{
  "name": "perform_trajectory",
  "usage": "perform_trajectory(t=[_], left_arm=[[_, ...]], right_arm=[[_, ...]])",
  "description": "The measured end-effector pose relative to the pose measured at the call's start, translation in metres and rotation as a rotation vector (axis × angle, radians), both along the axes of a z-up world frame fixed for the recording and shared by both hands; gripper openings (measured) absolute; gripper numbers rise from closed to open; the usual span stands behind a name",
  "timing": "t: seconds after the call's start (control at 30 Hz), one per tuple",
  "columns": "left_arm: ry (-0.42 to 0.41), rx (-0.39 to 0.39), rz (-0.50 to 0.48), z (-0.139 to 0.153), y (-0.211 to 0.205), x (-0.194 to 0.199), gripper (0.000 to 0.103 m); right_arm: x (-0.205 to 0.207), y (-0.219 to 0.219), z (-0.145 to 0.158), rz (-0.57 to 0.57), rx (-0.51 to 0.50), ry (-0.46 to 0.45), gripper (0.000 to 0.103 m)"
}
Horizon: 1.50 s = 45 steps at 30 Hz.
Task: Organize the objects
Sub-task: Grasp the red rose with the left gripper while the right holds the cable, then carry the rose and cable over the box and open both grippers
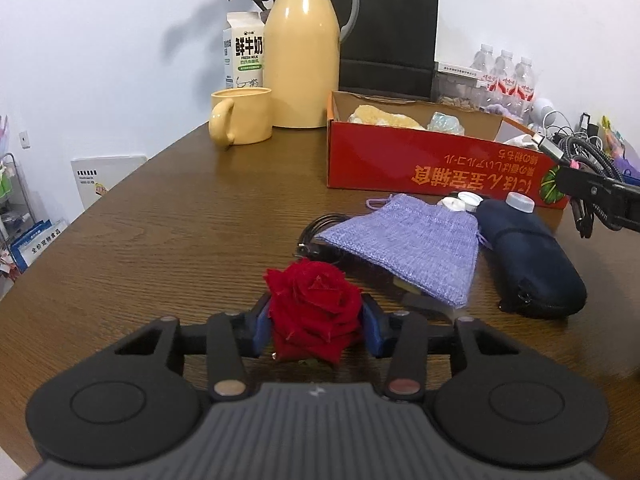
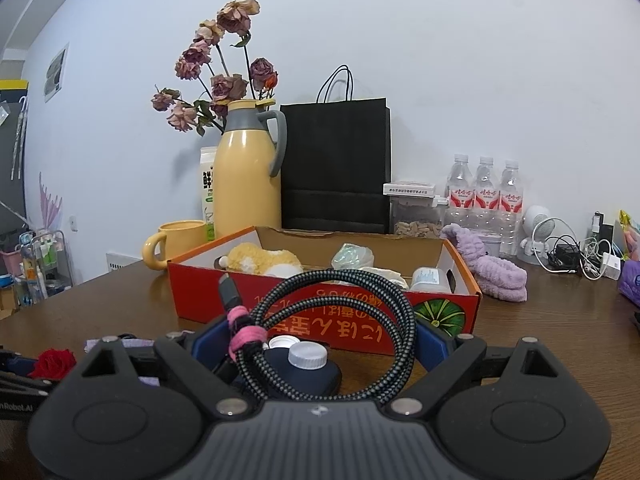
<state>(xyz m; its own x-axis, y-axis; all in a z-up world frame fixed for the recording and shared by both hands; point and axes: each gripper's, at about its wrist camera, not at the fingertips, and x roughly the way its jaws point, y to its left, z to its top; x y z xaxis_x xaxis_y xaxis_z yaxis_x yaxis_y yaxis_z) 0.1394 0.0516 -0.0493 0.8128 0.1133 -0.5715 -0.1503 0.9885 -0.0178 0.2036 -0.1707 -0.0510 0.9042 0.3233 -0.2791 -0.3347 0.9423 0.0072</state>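
A red rose [image 1: 312, 300] sits low over the brown table [image 1: 160, 240], and my left gripper [image 1: 316, 324] is shut on it, a blue pad pressed to each side. In the right wrist view my right gripper [image 2: 320, 332] stands wide and is shut on a coiled braided cable [image 2: 400, 308] tied with a pink band. That coil hangs in front of the red cardboard box [image 2: 192, 292]. The box holds a yellow plush toy [image 2: 260, 260] and small packets. A purple knit pouch [image 1: 412, 240] and a navy pouch [image 1: 528, 256] lie before the box [image 1: 400, 160].
Behind the box stand a yellow thermos [image 1: 304, 60], a yellow mug [image 1: 244, 116], a milk carton [image 1: 242, 52] and a black paper bag [image 2: 336, 168]. Water bottles [image 2: 484, 196], a purple plush item [image 2: 492, 272] and tangled chargers [image 2: 576, 256] fill the right side. A black cable [image 1: 320, 228] lies by the knit pouch.
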Motion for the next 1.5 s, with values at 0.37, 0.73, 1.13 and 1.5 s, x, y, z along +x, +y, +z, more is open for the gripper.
perform_trajectory(t=[0.37, 0.73, 1.13, 1.5], left_arm=[[-0.103, -0.036, 0.019, 0.026, 0.006, -0.002, 0.041], [-0.23, -0.042, -0.049, 0.076, -0.018, 0.053, 0.042], [-0.302, -0.063, -0.052, 0.114, -0.043, 0.148, 0.042], [-0.198, -0.062, -0.007, 0.076, -0.038, 0.223, 0.042]], right_arm=[[0.001, 0.001, -0.001, 0.004, -0.007, 0.01, 0.093], [0.028, 0.004, 0.028, 0.037, 0.011, -0.044, 0.093], [0.126, 0.023, 0.052, -0.027, -0.006, -0.004, 0.093], [0.178, 0.034, 0.025, -0.064, -0.074, 0.025, 0.092]])
